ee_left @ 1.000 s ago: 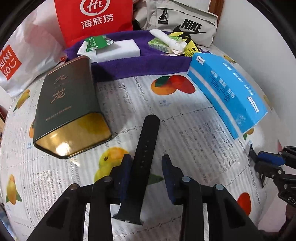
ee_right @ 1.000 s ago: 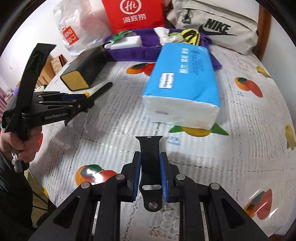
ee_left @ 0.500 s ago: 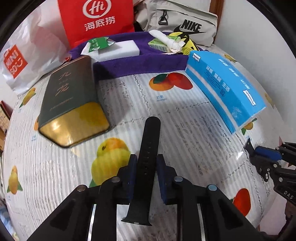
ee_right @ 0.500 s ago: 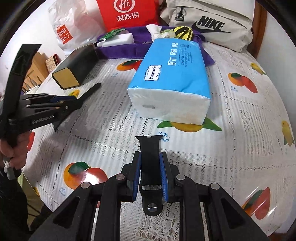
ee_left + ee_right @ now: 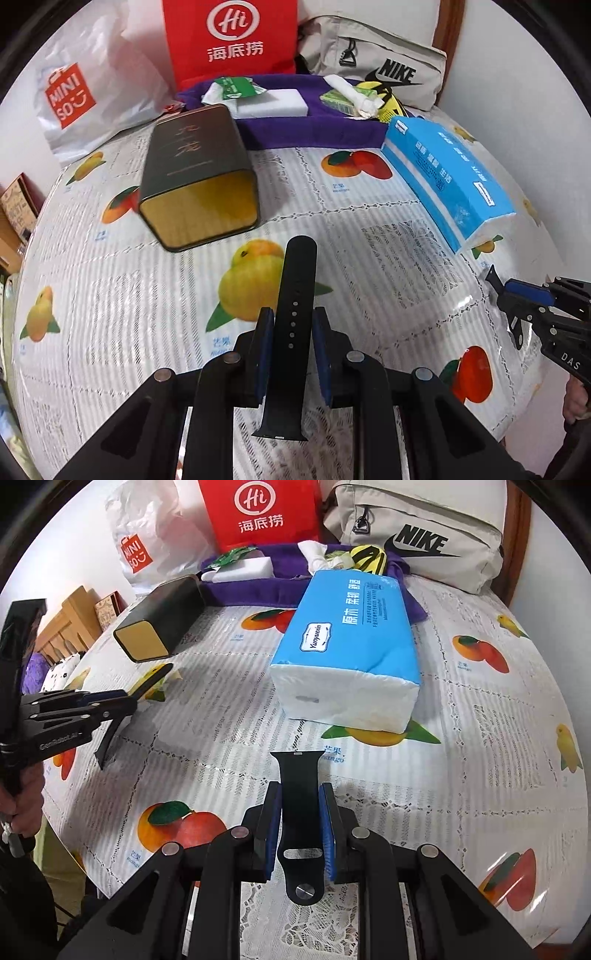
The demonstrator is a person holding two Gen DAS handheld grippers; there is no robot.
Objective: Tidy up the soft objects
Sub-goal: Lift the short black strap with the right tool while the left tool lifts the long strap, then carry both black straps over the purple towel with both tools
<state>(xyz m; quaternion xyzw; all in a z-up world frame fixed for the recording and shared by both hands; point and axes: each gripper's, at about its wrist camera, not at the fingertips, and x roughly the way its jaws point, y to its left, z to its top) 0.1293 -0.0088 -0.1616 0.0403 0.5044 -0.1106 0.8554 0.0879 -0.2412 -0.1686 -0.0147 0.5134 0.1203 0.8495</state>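
Note:
My left gripper point(image 5: 290, 325) is shut on a long black watch strap with holes point(image 5: 295, 295) and holds it above the table. It also shows at the left of the right wrist view point(image 5: 122, 701). My right gripper point(image 5: 299, 801) is shut on the short black buckle strap point(image 5: 299, 797). It shows at the right edge of the left wrist view point(image 5: 517, 295). A blue tissue pack point(image 5: 351, 646) lies ahead of the right gripper. A purple towel point(image 5: 306, 125) at the back holds a white sponge point(image 5: 273, 105), green packets and a yellow item.
A dark green and gold tin point(image 5: 195, 177) lies on its side ahead of the left gripper. A red bag point(image 5: 232, 37), a white Miniso bag point(image 5: 74, 96) and a beige Nike bag point(image 5: 380, 66) stand at the back. The round table point(image 5: 110, 314) has a fruit-print cloth.
My left gripper closed on the long strap and lifted it off the table. The right gripper kept its hold on the buckle strap and moved a little forward.

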